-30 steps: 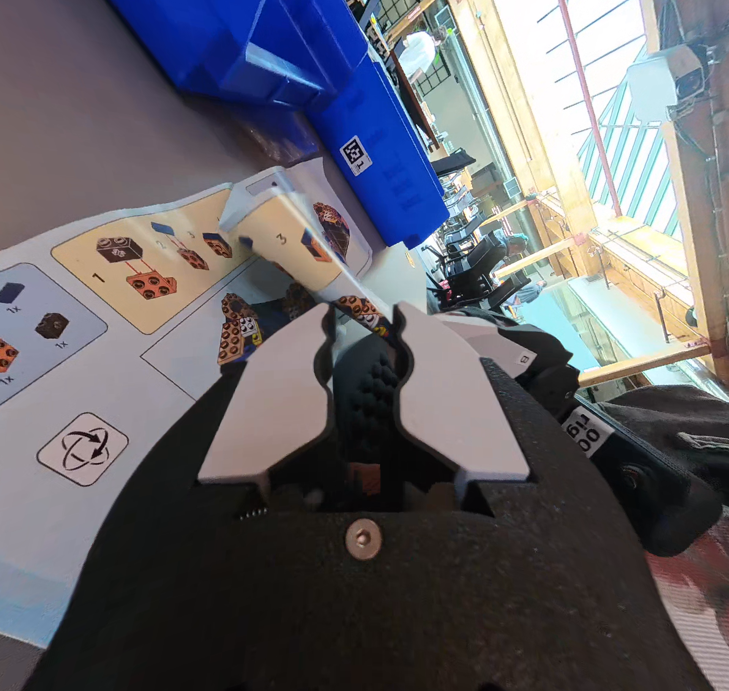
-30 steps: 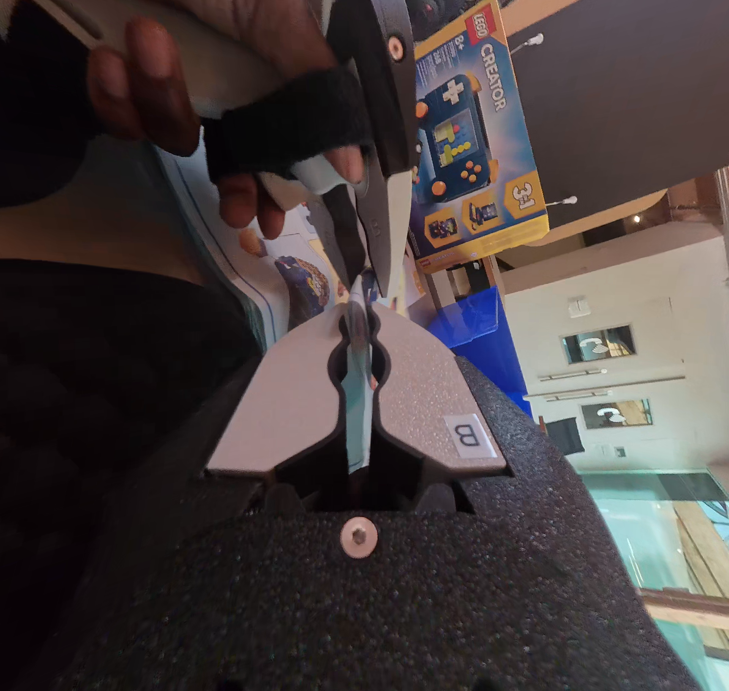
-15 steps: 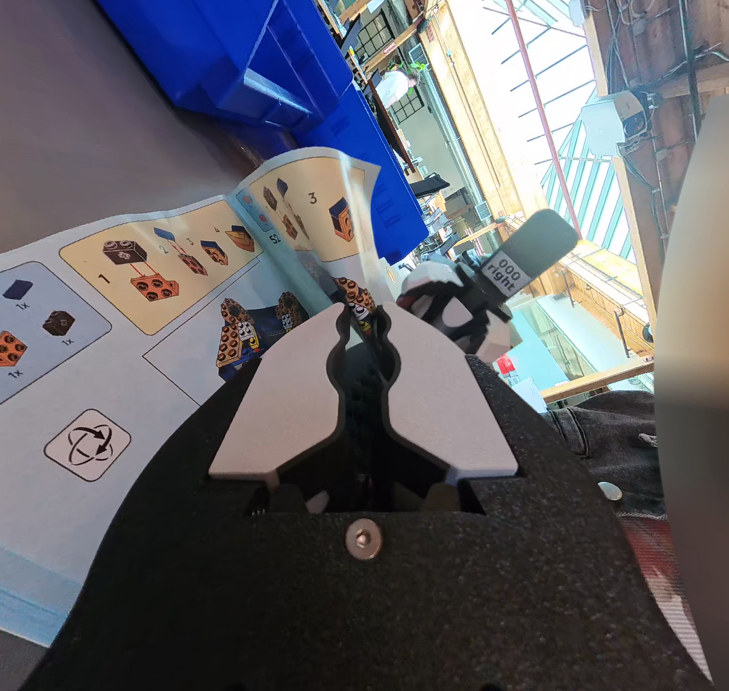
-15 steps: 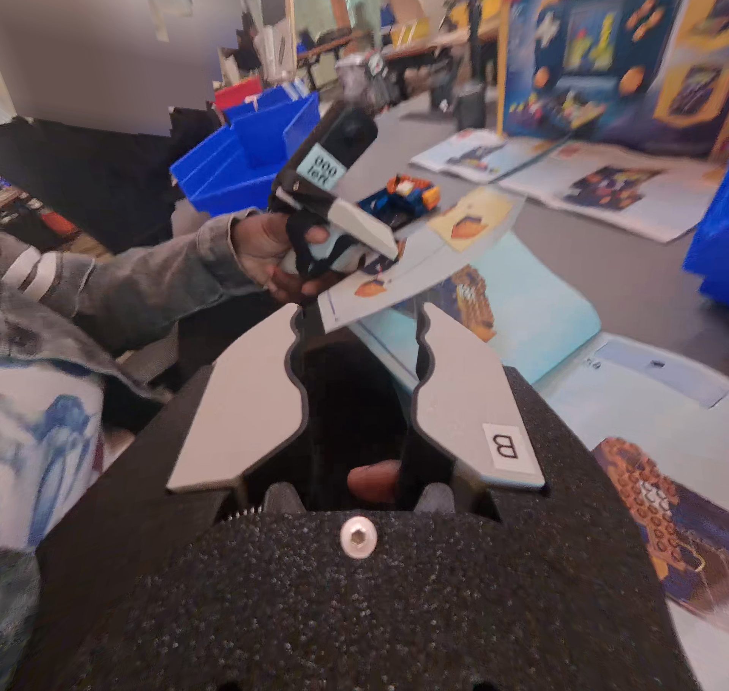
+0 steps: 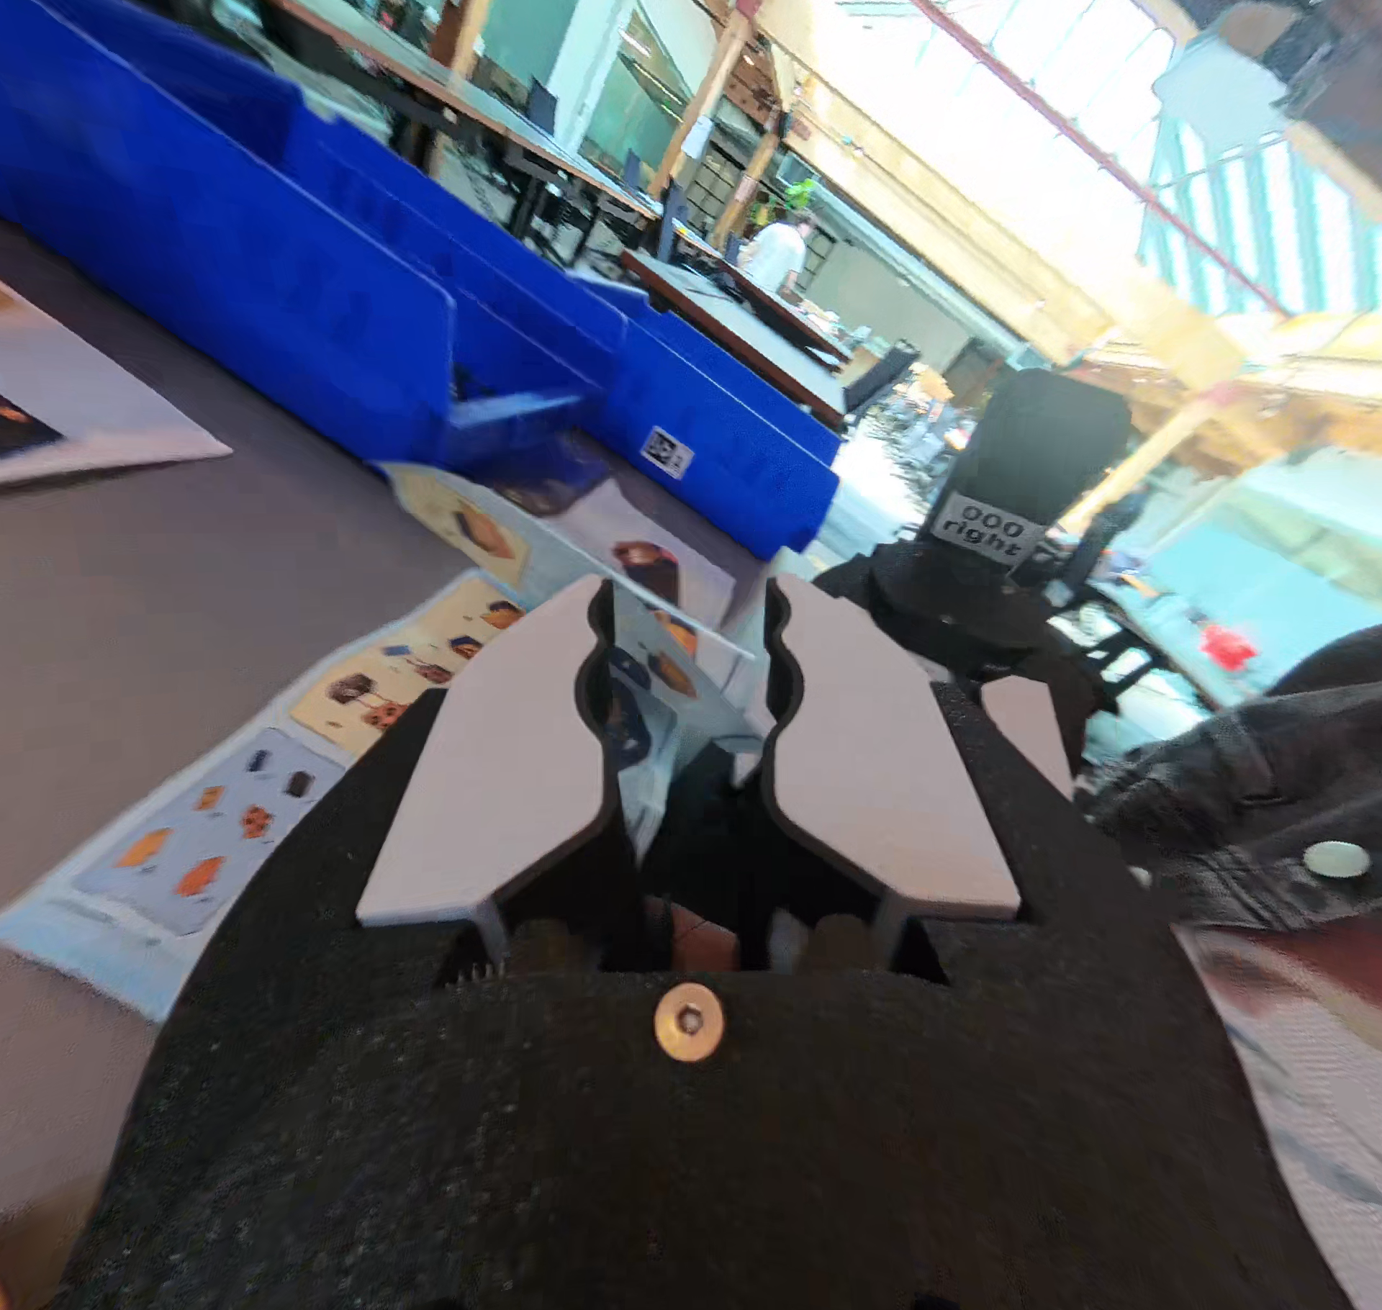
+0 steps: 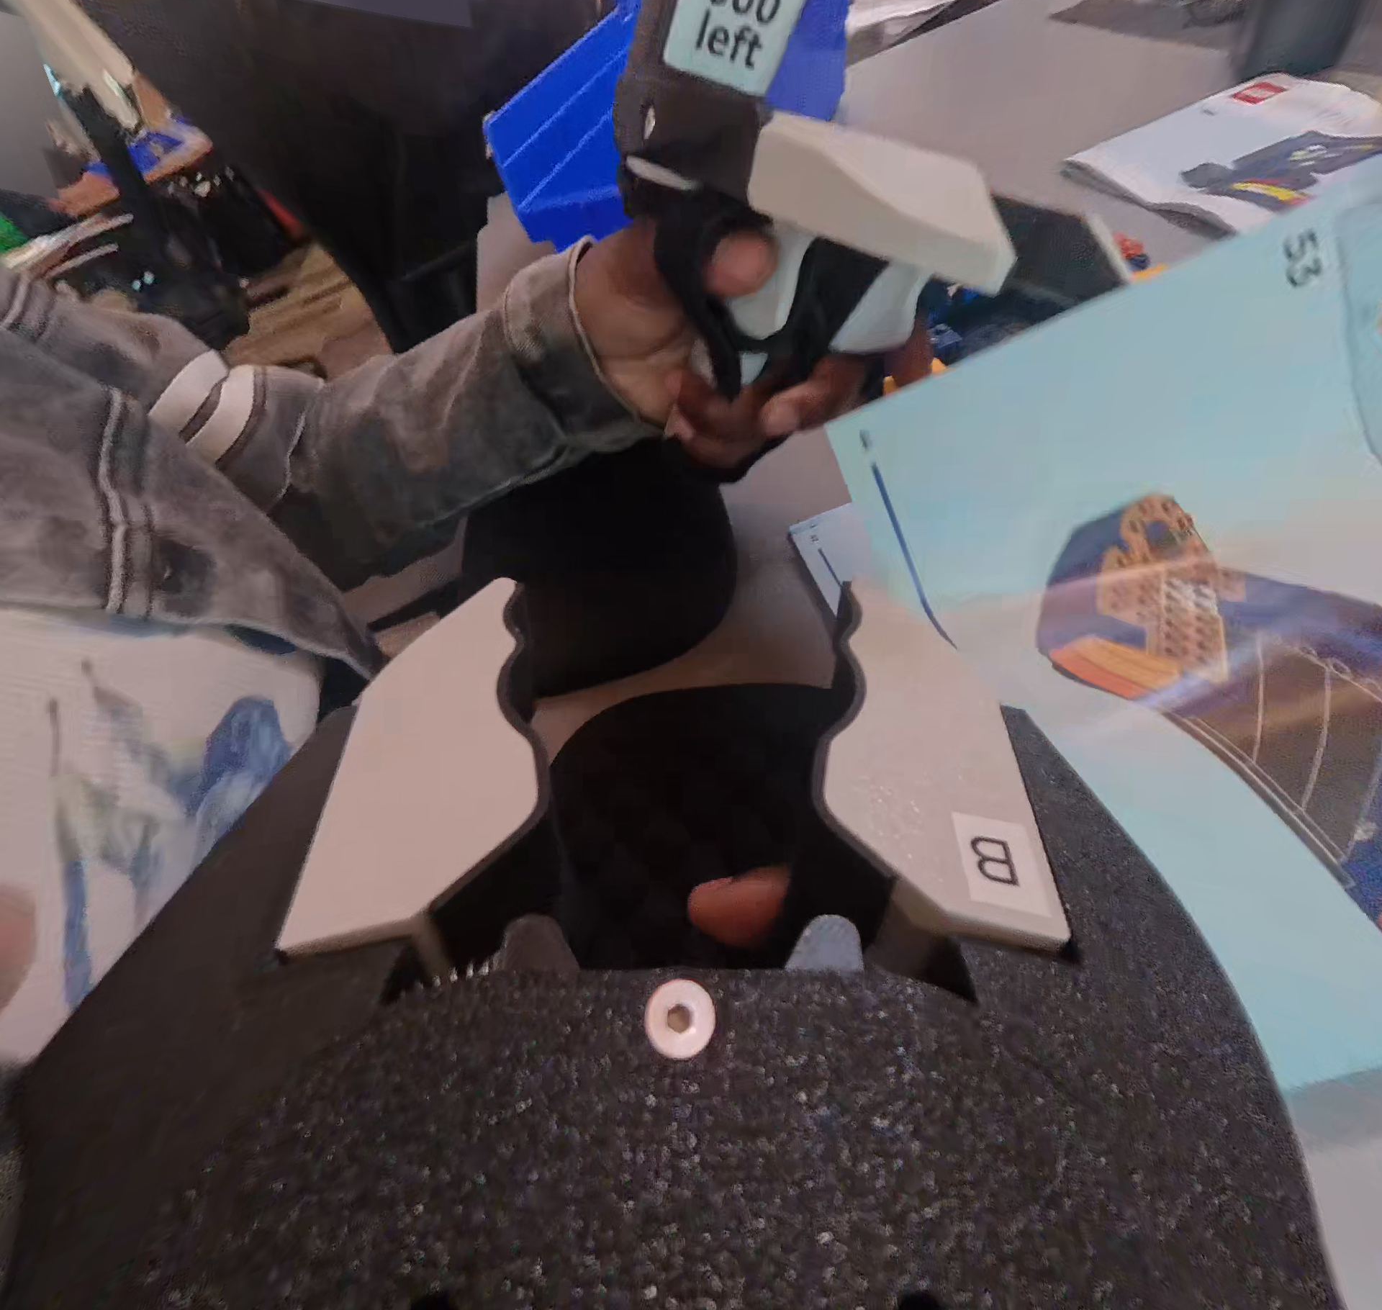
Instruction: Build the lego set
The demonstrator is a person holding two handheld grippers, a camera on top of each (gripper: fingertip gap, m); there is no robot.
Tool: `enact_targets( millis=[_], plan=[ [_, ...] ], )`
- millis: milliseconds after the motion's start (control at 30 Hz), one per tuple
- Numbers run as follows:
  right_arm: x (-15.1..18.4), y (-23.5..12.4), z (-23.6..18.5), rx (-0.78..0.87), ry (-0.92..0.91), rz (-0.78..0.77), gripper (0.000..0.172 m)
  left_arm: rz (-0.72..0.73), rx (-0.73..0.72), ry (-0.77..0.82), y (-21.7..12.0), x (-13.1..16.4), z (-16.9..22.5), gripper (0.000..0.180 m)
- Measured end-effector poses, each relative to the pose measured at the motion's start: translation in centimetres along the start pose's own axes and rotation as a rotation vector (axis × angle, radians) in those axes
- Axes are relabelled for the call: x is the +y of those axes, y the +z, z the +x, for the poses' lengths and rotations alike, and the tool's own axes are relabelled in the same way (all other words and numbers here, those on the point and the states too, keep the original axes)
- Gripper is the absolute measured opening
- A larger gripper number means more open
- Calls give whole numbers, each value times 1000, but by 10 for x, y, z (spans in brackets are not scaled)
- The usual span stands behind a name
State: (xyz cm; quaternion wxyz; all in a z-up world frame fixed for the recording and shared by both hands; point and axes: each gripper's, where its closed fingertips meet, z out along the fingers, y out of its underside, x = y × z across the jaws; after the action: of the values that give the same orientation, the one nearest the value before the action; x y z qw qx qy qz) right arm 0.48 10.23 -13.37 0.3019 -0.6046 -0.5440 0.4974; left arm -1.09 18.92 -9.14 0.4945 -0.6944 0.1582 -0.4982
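Fingers (image 5: 508, 736) of your left gripper (image 5: 684, 601) stand parted, and a lifted page (image 5: 665, 646) of the instruction booklet (image 5: 247, 810) rises through the gap. It sits close against the left-hand finger and clear of the right-hand one, so nothing pinches it: count this gripper as released.

Your right gripper (image 6: 677, 601) is spread wide with only table (image 6: 778, 631) and dark fabric showing between its fingers. It grasps nothing. In the right wrist view the same pale blue page (image 6: 1084, 451) fills the right of the frame, curling up over the right-hand finger.

The booklet lies open and flat on the grey table at lower left of the left wrist view, in front of the blue bins (image 5: 299, 242) across the upper left. A second booklet (image 6: 1234, 145) lies at upper right of the right wrist view.

Handling, as a judgement:
- The page looks thin, glossy and very light. It is floppy and bows under its own weight.
- It is likely slippery between smooth pads and easy to crease or tear near the spine.
- The free outer edge or a corner is the best hold, pinched flat well away from the fold.
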Motion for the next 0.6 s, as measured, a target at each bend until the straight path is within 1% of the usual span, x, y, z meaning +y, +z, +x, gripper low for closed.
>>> enact_targets(
  millis=[33, 100, 167, 200, 233, 267, 300, 367, 400, 433, 533, 600],
  plan=[
    [-1, -6, -1, -15, -24, -7, 70, 32, -58, 47, -8, -6, -5, 38],
    [-6, -29, 4, -18, -70, 17, 46, 100, -175, 135, -24, -18, -16, 37],
    [-16, -63, 21, 49, -89, 98, 24, 159, -265, 207, -39, -28, -23, 35],
    [-22, -83, 39, 131, -79, 161, 16, 184, -301, 234, -44, -32, -25, 33],
    [-23, -103, 64, 259, -56, 207, 3, 202, -331, 256, -48, -35, -27, 32],
    [-18, -119, 91, 390, -37, 204, 0, 211, -348, 276, -49, -37, -28, 30],
    [-5, -127, 111, 475, -43, 136, 0, 205, -356, 296, -48, -37, -27, 30],
    [27, -122, 134, 543, -98, -105, 0, 164, -372, 332, -44, -32, -28, 29],
    [40, -114, 140, 541, -141, -220, 0, 140, -377, 346, -41, -28, -29, 29],
    [48, -102, 141, 514, -193, -297, 0, 118, -379, 360, -38, -24, -29, 29],
    [57, -67, 134, 391, -351, -381, 0, 57, -373, 433, -31, -15, -27, 29],
    [63, -55, 134, 367, -412, -418, 0, -49, -304, 512, -21, 1, -15, 29]
  ],
)
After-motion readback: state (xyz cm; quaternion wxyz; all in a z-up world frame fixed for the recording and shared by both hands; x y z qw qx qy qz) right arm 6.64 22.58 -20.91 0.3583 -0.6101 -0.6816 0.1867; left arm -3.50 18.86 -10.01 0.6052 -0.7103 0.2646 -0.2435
